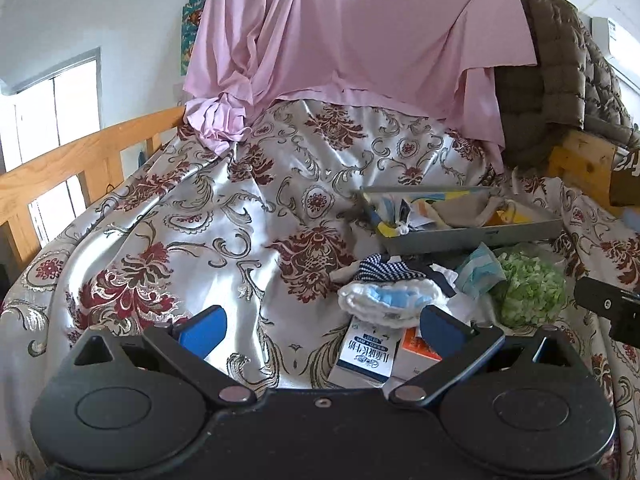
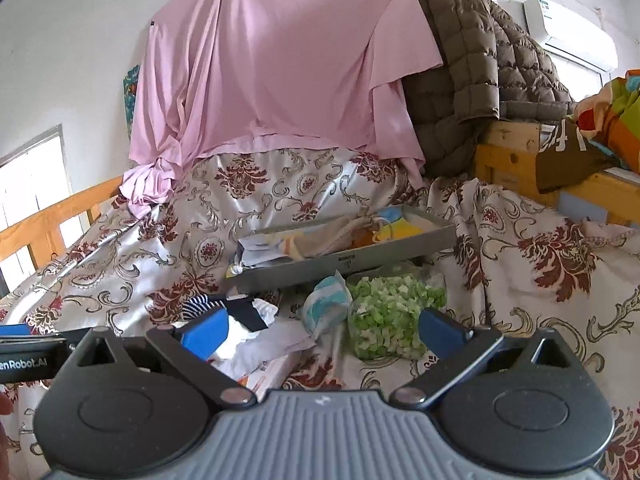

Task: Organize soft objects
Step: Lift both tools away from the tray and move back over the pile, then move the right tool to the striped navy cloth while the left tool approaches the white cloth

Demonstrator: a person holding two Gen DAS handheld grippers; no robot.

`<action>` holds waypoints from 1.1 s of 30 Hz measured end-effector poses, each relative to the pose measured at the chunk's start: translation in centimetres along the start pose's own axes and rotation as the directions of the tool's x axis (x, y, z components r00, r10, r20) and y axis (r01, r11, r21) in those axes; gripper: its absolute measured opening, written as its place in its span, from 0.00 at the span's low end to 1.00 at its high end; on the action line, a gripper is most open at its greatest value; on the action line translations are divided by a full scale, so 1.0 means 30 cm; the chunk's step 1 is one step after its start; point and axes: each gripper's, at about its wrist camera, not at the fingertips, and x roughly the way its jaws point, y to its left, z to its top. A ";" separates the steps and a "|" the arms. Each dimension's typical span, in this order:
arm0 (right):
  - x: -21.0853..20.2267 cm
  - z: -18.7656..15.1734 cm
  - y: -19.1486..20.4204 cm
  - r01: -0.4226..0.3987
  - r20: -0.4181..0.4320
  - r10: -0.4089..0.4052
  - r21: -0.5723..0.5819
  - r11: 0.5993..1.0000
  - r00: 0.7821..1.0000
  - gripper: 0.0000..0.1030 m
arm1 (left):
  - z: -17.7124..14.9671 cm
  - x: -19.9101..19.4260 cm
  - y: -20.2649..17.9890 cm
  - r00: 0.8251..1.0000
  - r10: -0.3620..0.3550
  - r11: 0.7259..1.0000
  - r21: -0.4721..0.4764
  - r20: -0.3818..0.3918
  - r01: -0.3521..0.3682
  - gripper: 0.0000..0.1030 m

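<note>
A grey tray [image 1: 472, 236] [image 2: 344, 266] holding folded cloths lies on the flowered bedspread. In front of it is a loose pile: a navy striped sock [image 1: 380, 266] [image 2: 200, 306], a white and blue knitted piece [image 1: 384, 300], a blue-striped cloth [image 1: 478, 272] [image 2: 326, 304] and a green fluffy bundle [image 1: 528, 288] [image 2: 390, 320]. My left gripper [image 1: 320, 330] is open and empty, just short of the pile. My right gripper [image 2: 324, 330] is open and empty, its fingers on either side of the striped cloth and green bundle.
A milk carton [image 1: 366, 356] and an orange box [image 1: 420, 346] lie under the pile. A pink sheet [image 1: 344, 32] hangs behind. A brown quilted jacket [image 2: 472, 76] drapes over a wooden frame. A wooden rail [image 1: 72, 160] runs along the left.
</note>
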 end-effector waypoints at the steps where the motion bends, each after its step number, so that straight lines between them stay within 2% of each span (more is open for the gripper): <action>1: 0.005 -0.001 -0.001 0.001 -0.011 -0.001 0.003 1.000 1.000 1.00 | -0.001 0.003 0.000 1.000 0.007 1.000 0.001 -0.007 -0.007 0.99; 4: 0.021 -0.007 -0.007 -0.009 -0.052 0.009 0.014 1.000 0.999 1.00 | -0.003 0.018 0.005 0.999 0.021 1.000 -0.016 -0.050 -0.022 0.99; 8: 0.037 -0.018 -0.007 -0.018 -0.083 0.019 0.015 1.000 0.996 1.00 | -0.003 0.019 0.025 0.998 -0.019 0.996 -0.092 -0.062 0.013 0.99; 13: 0.064 -0.031 0.005 -0.030 -0.129 0.032 0.012 0.999 0.991 1.00 | 0.001 0.030 0.015 0.998 0.022 0.997 -0.066 -0.066 -0.027 0.99; 19: 0.100 -0.049 0.026 -0.030 -0.184 0.027 -0.017 0.999 0.983 1.00 | 0.001 0.069 0.030 0.989 0.085 0.993 -0.068 -0.123 -0.094 0.99; 28: 0.134 -0.061 0.046 -0.081 -0.235 0.077 -0.009 0.997 0.969 1.00 | -0.001 0.128 0.055 0.972 0.119 0.987 -0.085 -0.203 -0.139 0.99; 33: 0.152 -0.062 0.052 -0.115 -0.257 0.111 -0.003 0.993 0.960 1.00 | 0.000 0.150 0.058 0.968 0.120 0.986 -0.085 -0.219 -0.142 0.99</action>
